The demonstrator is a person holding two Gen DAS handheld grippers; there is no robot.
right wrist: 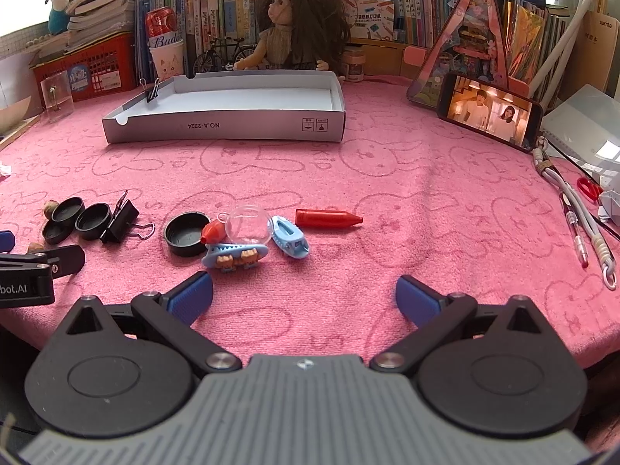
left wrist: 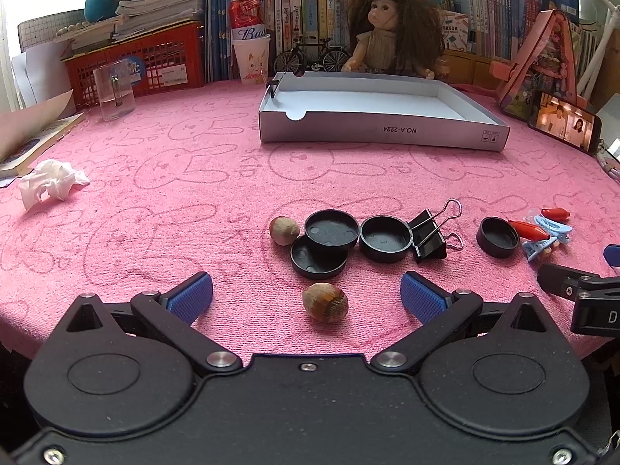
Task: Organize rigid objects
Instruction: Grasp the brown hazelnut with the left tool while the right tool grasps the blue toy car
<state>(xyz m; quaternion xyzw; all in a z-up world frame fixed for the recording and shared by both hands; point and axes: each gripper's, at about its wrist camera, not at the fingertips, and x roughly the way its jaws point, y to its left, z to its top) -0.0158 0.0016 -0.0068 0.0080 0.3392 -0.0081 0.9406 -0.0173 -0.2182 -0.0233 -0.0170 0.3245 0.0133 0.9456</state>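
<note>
My left gripper (left wrist: 306,296) is open low over the pink cloth, and a brown nut (left wrist: 324,302) lies on the cloth between its blue pads, untouched. Just beyond lie a second nut (left wrist: 284,230), three black lids (left wrist: 331,228), a black binder clip (left wrist: 430,236) and a fourth lid (left wrist: 497,237). My right gripper (right wrist: 304,296) is open and holds nothing. Ahead of it lie a black lid (right wrist: 186,233), a clear ball (right wrist: 248,224), two blue hair clips (right wrist: 290,237) and a red crayon-shaped piece (right wrist: 328,218). A white box tray (left wrist: 381,130) sits at the back with one binder clip (right wrist: 152,92) on its left wall.
A phone (right wrist: 489,113) playing video leans at the right. Pens, a cable and red scissors (right wrist: 589,189) lie along the right edge. A crumpled tissue (left wrist: 50,184) and a glass mug (left wrist: 114,91) are at the left. A doll (left wrist: 391,27), books and a red basket line the back.
</note>
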